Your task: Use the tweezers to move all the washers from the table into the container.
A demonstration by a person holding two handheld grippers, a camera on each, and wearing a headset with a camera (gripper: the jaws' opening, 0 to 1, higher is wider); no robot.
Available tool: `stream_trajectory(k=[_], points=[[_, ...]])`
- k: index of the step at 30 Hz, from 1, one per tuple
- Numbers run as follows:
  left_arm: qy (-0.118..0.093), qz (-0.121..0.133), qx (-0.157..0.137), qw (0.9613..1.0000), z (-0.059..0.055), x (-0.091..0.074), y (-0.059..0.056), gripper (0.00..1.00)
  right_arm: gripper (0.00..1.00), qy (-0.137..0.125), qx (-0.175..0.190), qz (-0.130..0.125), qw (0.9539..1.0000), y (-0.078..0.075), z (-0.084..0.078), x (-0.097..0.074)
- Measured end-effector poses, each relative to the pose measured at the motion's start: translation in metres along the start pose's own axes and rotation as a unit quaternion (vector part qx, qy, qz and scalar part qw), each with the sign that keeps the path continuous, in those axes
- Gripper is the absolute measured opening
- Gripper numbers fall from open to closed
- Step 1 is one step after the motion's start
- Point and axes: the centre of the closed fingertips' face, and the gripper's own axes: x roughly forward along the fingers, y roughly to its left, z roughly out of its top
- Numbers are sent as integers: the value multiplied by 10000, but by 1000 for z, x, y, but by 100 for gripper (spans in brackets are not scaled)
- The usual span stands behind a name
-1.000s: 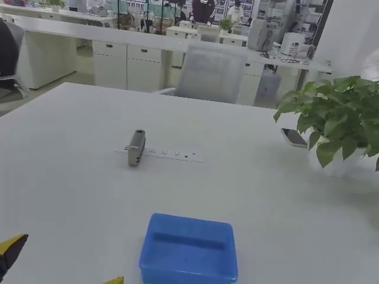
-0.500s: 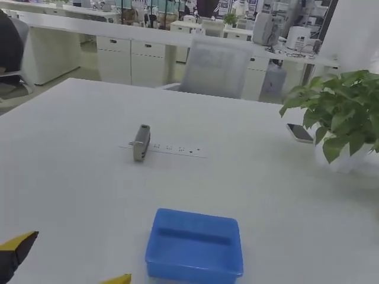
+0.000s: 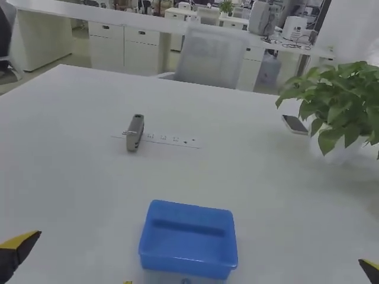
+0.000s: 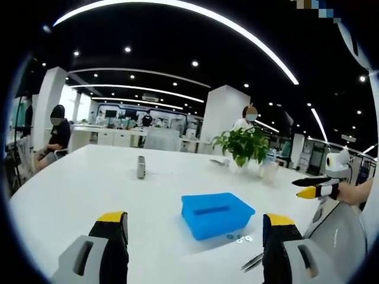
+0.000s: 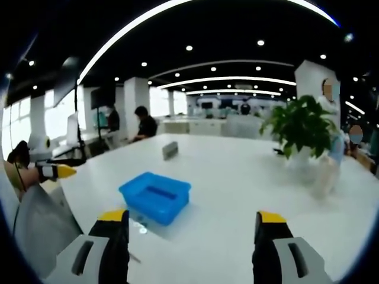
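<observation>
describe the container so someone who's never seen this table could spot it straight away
Start at the big white table and find the socket strip set into its middle. Nearer the person than that strip sits the container, a shallow open rectangular tub. It is the only bright blue thing there, unlike the grey gadget and green plant.

- An open-plan office: rows of long white desks (image 3: 89,16) with drawer units (image 3: 106,53).
- A grey swivel chair (image 3: 210,56) at the white tabletop (image 3: 71,177), which has a socket strip (image 3: 169,139).
- Potted plant (image 3: 340,103); ceiling spotlights (image 4: 195,63); a person (image 5: 144,124) seated at a desk.
</observation>
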Motion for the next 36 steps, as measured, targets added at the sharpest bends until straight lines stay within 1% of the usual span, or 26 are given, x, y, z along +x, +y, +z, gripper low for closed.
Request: stream_trajectory(k=[3,6,9,10,11,13,14,15,16,17,18,20,21,22,23,25,27,28,29,30,31,32,33,34,35,36], points=[[332,-209,-57,9992,-11,2,-7,94,84,312,-176,281,9990,12,-8,4],[826,-296,146,9960,-27,3,-10,91,81,726,-411,709,9940,30,-20,7],[1236,-454,285,9909,-40,4,-16,88,79,1248,-568,1178,9835,48,-38,9],[1266,-494,295,9903,-41,5,-18,88,78,1335,-548,1313,9808,54,-42,10],[1349,-539,266,9890,-44,5,-20,88,77,1531,-589,1341,9773,54,-48,10],[1449,-652,196,9871,-47,5,-24,86,69,1642,-766,1469,9724,56,-52,12],[1583,-735,141,9845,-51,5,-26,85,66,1786,-774,1542,9687,58,-57,12],[1736,-826,95,9813,-55,3,-29,84,64,1757,-779,1587,9684,60,-56,16],[1959,-924,62,9762,-62,2,-33,82,65,1885,-684,1719,9645,65,-61,17],[2032,-989,88,9741,-65,2,-34,81,65,1910,-657,1784,9630,68,-63,22],[2219,-1084,147,9689,-71,1,-37,78,65,1934,-653,1830,9617,70,-64,23],[2444,-1231,368,9611,-78,0,-38,73,60,2116,-742,2045,9528,78,-73,26],[2638,-1269,561,9546,-82,0,-39,71,58,2231,-861,2172,9464,82,-77,27],[2731,-1337,638,9505,-85,1,-40,71,55,2301,-931,2253,9421,86,-81,28],[2980,-1485,630,9408,-93,-1,-43,70,53,2342,-1009,2379,9372,91,-85,29],[3058,-1553,635,9372,-96,2,-45,63,50,2408,-1081,2530,9308,99,-91,32],[3176,-1704,731,9299,-101,4,-48,57,45,2624,-1290,2701,9174,104,-102,31],[3212,-1767,774,9272,-103,5,-50,56,43,2646,-1459,2761,9124,105,-104,33],[3286,-1864,820,9223,-105,4,-53,53,40,2671,-1583,2808,9082,106,-107,33],[3349,-1895,852,9191,-107,4,-54,50,36,2730,-1738,2904,9005,108,-110,32],[3383,-1932,899,9166,-108,5,-55,48,33,2762,-1782,2963,8968,109,-112,32],[3464,-2010,967,9112,-111,5,-56,45,28,2768,-1836,3000,8942,110,-114,32],[3500,-2049,1015,9084,-113,6,-57,43,25,2787,-1920,3056,8900,112,-115,32],[3537,-2101,1108,9047,-115,7,-59,42,23,2801,-1969,3067,8881,112,-117,33],[3574,-2155,1131,9017,-116,8,-61,39,20,2862,-2045,3107,8830,112,-119,32],[3623,-2230,1160,8975,-117,8,-63,36,19,2876,-2081,3117,8814,112,-120,33]])
